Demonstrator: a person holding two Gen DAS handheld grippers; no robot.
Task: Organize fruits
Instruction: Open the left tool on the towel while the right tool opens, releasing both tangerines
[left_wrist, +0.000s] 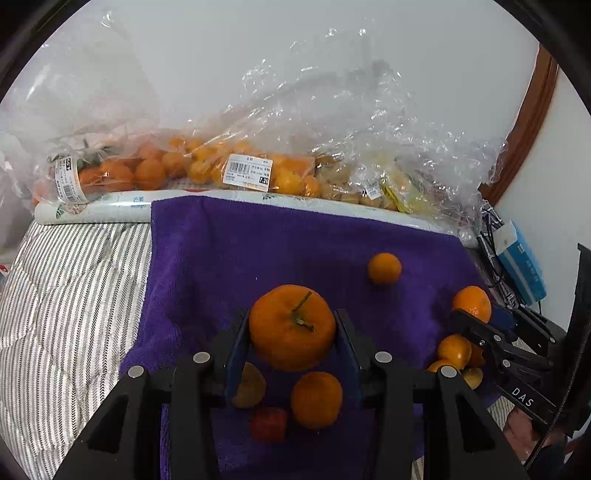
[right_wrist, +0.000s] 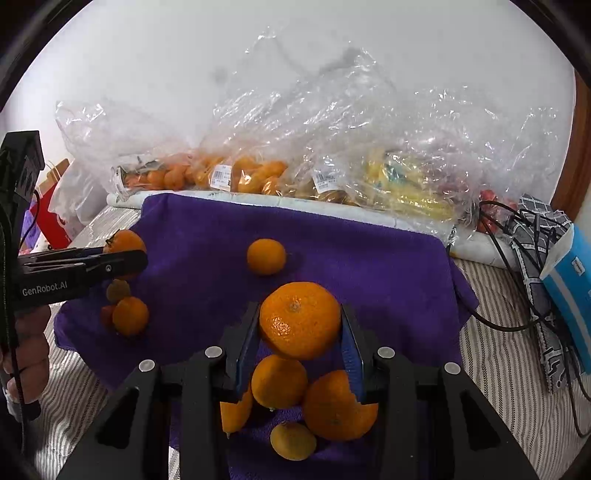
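In the left wrist view my left gripper (left_wrist: 291, 318) is shut on a large stemmed mandarin (left_wrist: 291, 332), held above the purple towel (left_wrist: 221, 258). Under it lie an orange (left_wrist: 316, 398), a small red fruit (left_wrist: 269, 424) and a yellowish fruit (left_wrist: 251, 387). My right gripper (right_wrist: 300, 312) is shut on another mandarin (right_wrist: 299, 325), over a cluster of oranges (right_wrist: 279, 380) at the towel's (right_wrist: 369, 266) near edge. One lone orange (right_wrist: 266, 256) rests mid-towel. Each gripper shows in the other's view: the right gripper (left_wrist: 480, 314) and the left gripper (right_wrist: 125, 258).
Clear plastic bags of fruit (left_wrist: 236, 173) line the wall behind a rolled white mat (left_wrist: 110, 210). Striped bedding (left_wrist: 66, 288) surrounds the towel. A blue box (right_wrist: 569, 288) and black cables (right_wrist: 517, 258) lie at the right, and a red bag (right_wrist: 51, 221) at the left.
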